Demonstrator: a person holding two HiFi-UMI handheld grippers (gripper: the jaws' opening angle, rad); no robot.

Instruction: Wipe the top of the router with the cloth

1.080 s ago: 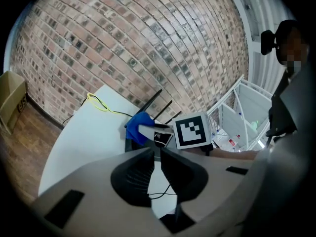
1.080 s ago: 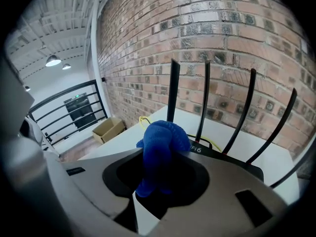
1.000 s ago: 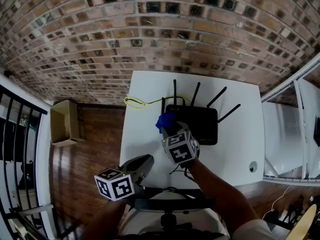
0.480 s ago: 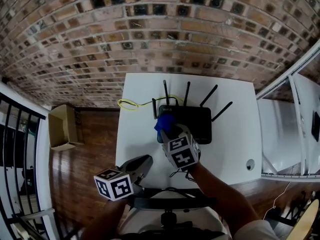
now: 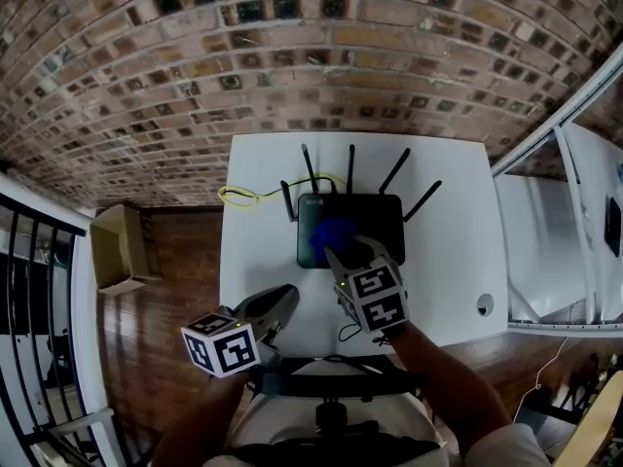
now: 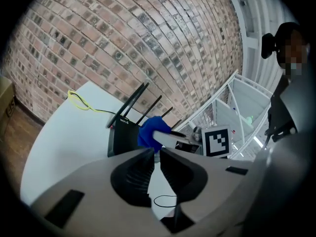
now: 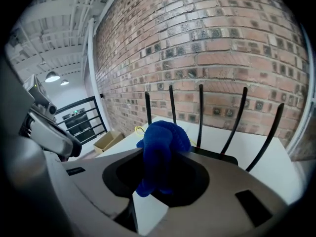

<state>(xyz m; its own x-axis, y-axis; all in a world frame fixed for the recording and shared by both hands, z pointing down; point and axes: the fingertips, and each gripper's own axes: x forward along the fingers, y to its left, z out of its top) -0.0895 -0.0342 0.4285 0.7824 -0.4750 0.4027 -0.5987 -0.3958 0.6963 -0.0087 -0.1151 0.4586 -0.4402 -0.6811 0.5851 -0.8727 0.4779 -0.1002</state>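
The black router point(image 5: 375, 222) with several upright antennas lies at the back of the white table point(image 5: 448, 261). My right gripper point(image 5: 343, 251) is shut on a bunched blue cloth point(image 5: 335, 233), which rests over the left half of the router's top. In the right gripper view the cloth point(image 7: 163, 137) bulges out between the jaws of that gripper point(image 7: 158, 154), with the router point(image 7: 217, 157) just beyond. My left gripper point(image 5: 282, 305) hangs over the table's front left, apart from the router, shut with nothing in it; its own view shows the router point(image 6: 123, 132) and cloth point(image 6: 148, 132) ahead.
A yellow cable point(image 5: 243, 195) runs from the router's back left across the table. A thin black cable loop point(image 5: 346, 334) lies near the front edge. A round grommet point(image 5: 484, 305) sits at the right. A cardboard box point(image 5: 122, 246) stands on the wooden floor, left, by a black railing.
My right gripper has carried the cloth from the router's front left corner further onto its top. The left gripper has barely shifted.
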